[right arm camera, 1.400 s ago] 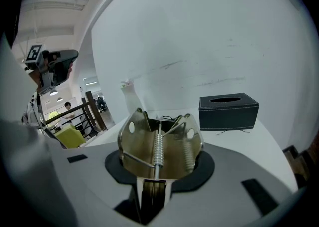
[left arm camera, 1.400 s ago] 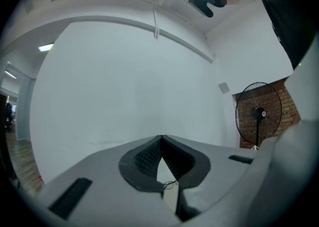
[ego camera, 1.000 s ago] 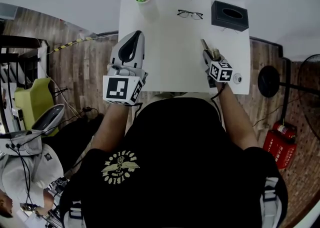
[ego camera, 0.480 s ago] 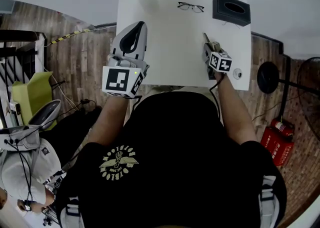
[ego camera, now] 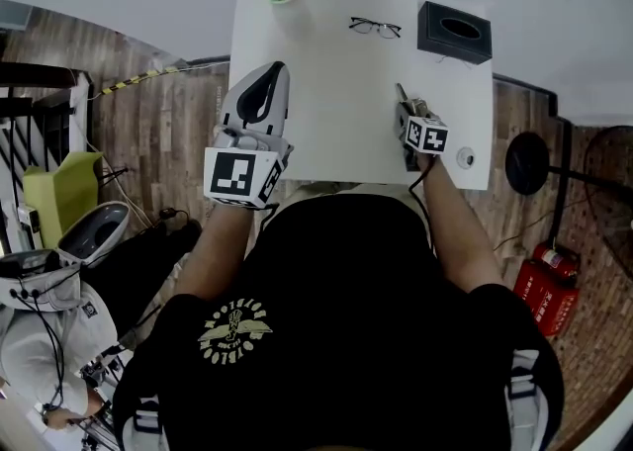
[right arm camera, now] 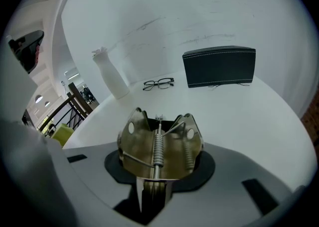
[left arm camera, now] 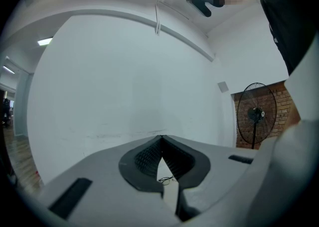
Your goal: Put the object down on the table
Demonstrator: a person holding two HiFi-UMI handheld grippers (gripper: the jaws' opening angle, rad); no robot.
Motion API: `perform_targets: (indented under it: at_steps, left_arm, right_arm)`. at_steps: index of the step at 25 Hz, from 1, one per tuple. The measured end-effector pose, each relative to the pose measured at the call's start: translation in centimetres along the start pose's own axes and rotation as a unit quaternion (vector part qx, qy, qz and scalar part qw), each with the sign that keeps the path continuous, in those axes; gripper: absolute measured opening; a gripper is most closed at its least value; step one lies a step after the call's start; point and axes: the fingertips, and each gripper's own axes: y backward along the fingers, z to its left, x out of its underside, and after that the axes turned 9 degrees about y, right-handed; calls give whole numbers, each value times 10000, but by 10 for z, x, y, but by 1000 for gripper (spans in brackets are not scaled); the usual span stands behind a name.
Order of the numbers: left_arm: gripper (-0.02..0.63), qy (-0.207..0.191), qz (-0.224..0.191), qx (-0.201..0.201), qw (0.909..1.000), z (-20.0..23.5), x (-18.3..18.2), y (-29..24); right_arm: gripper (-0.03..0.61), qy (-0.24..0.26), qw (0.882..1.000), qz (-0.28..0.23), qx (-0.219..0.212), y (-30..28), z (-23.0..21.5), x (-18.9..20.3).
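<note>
Nearly there: right claw (right arm camera: 155, 183) gripping the brass spring clip (right arm camera: 159, 144) low over the surface (right arm camera: 244, 116), left claw (left arm camera: 162, 164) pinched together empty, release pending.

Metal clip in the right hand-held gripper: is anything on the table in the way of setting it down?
Nothing visible is. The table around and ahead of the metal clip is bare; the glasses, black box and white vase sit farther back, well clear.

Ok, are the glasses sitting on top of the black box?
No, the glasses lie flat on the white table, beside the black box and apart from it.
</note>
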Motion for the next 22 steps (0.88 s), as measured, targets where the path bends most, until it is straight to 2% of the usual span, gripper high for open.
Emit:
perform_targets:
  at_steps: [5,7,9,15,19,22]
  left_arm:
    - [8,-14,-16,13,10000,-4,0,0]
    - [8,-24,-31,20,10000,-5,-1,2]
    - [8,-19,-63,11,10000,-5,-2,6]
    - [8,-4,-134,20,9999,-4,-7,9]
    - [8,27,-173,93,9998,-6,-8,7]
    - [8,36,-203,161,9997,-9,-9,3]
  right_arm:
    - [148,-99,9999,95,-75,-2,-2,2]
    - [211,-214,9997,43,-73,1,-3,-1]
    - [245,-181,9998,-35,-10,5,-5,-5]
    - [276,733,9960,-167,487,26,-20,-22]
    - [276,1258,9902,-281,532,38,-15,-35]
    - [275,1394,9877,-491,521,47,-7,-47]
